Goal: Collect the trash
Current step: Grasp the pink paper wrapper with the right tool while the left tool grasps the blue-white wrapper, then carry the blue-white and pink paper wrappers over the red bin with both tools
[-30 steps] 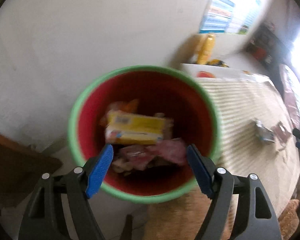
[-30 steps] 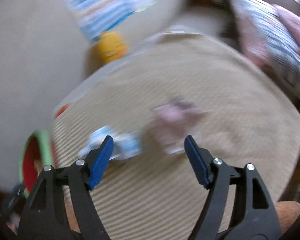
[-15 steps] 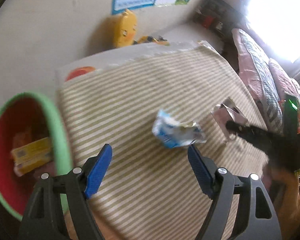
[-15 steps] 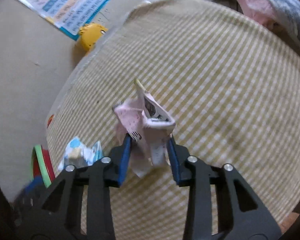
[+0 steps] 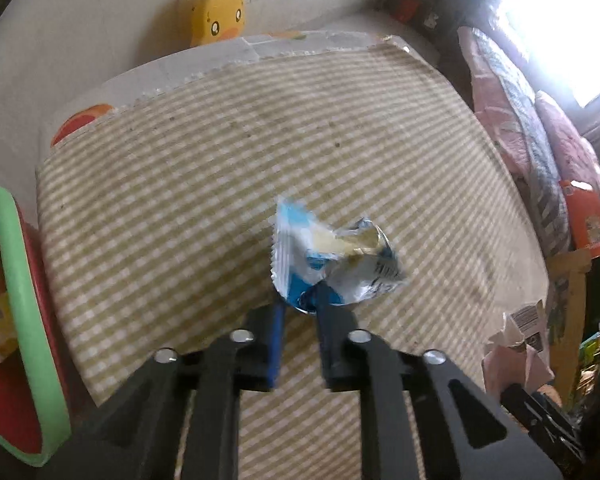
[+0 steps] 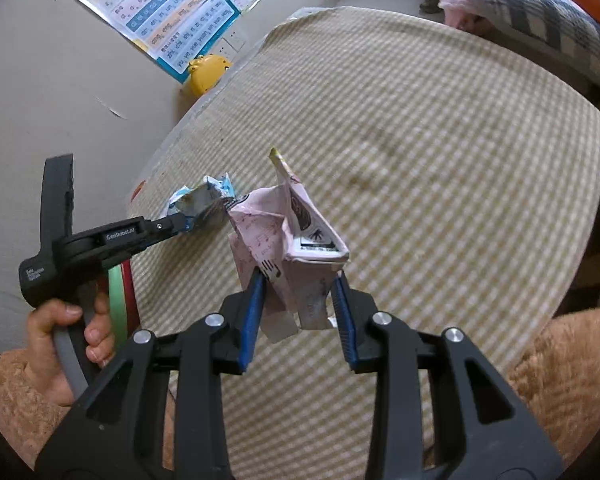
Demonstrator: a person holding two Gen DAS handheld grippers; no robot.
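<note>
Pinching a blue wrapper [image 5: 324, 260] in my left tool [image 5: 300, 312] and a pink carton [image 6: 288, 236] in my right tool [image 6: 298, 304], both above the checked bench [image 5: 180, 200]; bin [image 5: 16, 280] left of it, bed [image 5: 512, 120] right.

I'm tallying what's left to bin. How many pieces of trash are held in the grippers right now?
2. A blue-and-white wrapper is pinched in the left gripper above the checked tablecloth. A crumpled pink carton is clamped in the right gripper. More trash lies in the red bin.
</note>
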